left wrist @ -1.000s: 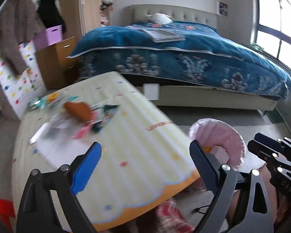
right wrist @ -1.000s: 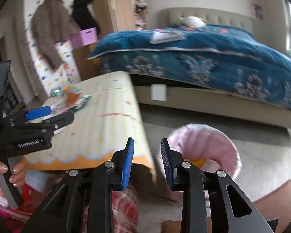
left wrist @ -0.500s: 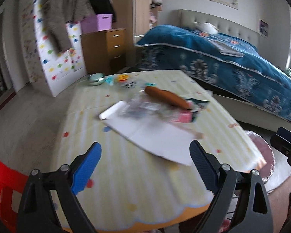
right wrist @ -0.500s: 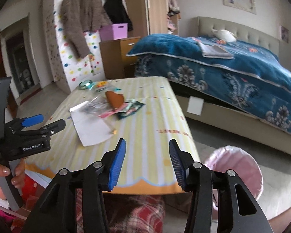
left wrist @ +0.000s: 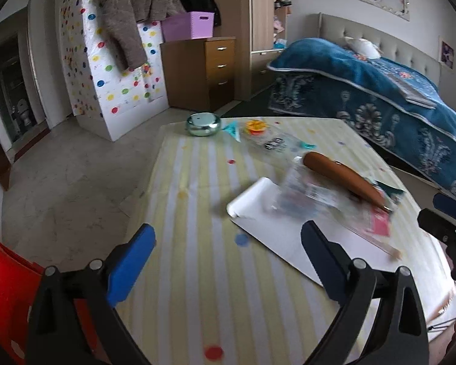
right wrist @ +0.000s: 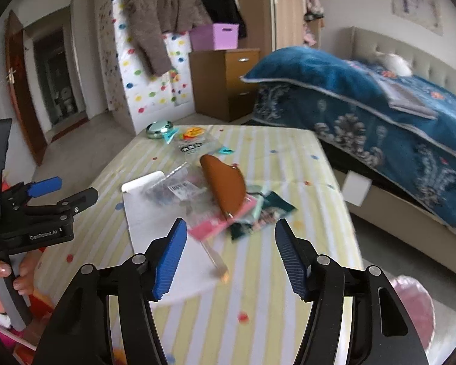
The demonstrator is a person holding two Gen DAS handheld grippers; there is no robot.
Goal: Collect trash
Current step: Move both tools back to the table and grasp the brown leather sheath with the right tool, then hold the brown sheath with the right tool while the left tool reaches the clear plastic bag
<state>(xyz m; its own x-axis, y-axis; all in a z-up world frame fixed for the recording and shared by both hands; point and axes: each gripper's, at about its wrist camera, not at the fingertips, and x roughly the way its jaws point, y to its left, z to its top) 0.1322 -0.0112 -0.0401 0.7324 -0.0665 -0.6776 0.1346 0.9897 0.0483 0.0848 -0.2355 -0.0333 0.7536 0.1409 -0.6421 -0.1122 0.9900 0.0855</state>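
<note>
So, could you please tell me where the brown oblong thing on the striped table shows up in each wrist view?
Left wrist view: the brown oblong thing lies right of centre, on the pile of wrappers, slanting down to the right.
Right wrist view: it sits at centre, beyond the open right gripper.
Shared landmark: the silver round tin at the table's far edge.

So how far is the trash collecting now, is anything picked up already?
Nothing looks collected yet. The wrappers, brown pouch and white paper all lie on the table. Both the left gripper and right gripper are open and empty, the right one facing the pile. Everything remains to go into the pink bin.
</note>
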